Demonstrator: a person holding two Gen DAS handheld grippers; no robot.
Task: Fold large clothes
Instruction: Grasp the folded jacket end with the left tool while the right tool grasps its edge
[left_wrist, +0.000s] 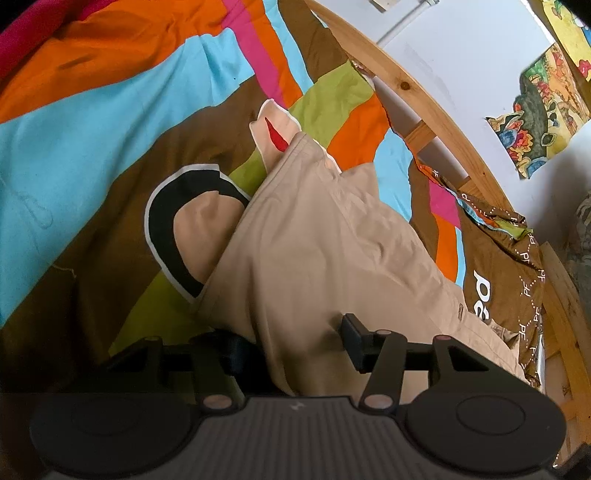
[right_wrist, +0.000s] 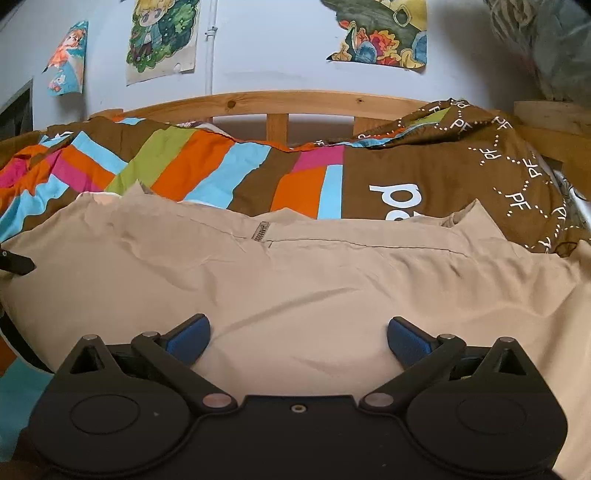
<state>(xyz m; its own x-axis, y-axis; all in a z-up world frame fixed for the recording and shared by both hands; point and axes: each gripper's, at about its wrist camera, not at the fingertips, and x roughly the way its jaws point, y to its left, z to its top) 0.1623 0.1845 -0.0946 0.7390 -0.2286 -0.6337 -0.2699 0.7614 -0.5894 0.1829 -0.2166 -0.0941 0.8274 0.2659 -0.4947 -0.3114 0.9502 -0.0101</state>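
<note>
A large beige garment (left_wrist: 314, 240) lies crumpled on a striped, many-coloured bedcover (left_wrist: 110, 129). At its left a black-and-white curved print (left_wrist: 166, 236) shows, and a pale flap with a red mark (left_wrist: 275, 134) sticks out at the far end. My left gripper (left_wrist: 295, 341) is shut on a thick ridge of the cloth, which fills the gap between its fingers. In the right wrist view the same garment (right_wrist: 295, 277) spreads wide, with a small label (right_wrist: 260, 232) on a seam. My right gripper (right_wrist: 297, 339) hovers over it, open, with both blue pads (right_wrist: 188, 339) bare.
A wooden bed rail (right_wrist: 295, 101) runs along the far side, with a white wall and posters (right_wrist: 162, 37) behind it. A brown cover printed with "PF" (right_wrist: 480, 166) is bunched at the right. The left gripper's finger tip (right_wrist: 14, 260) pokes in at the left edge.
</note>
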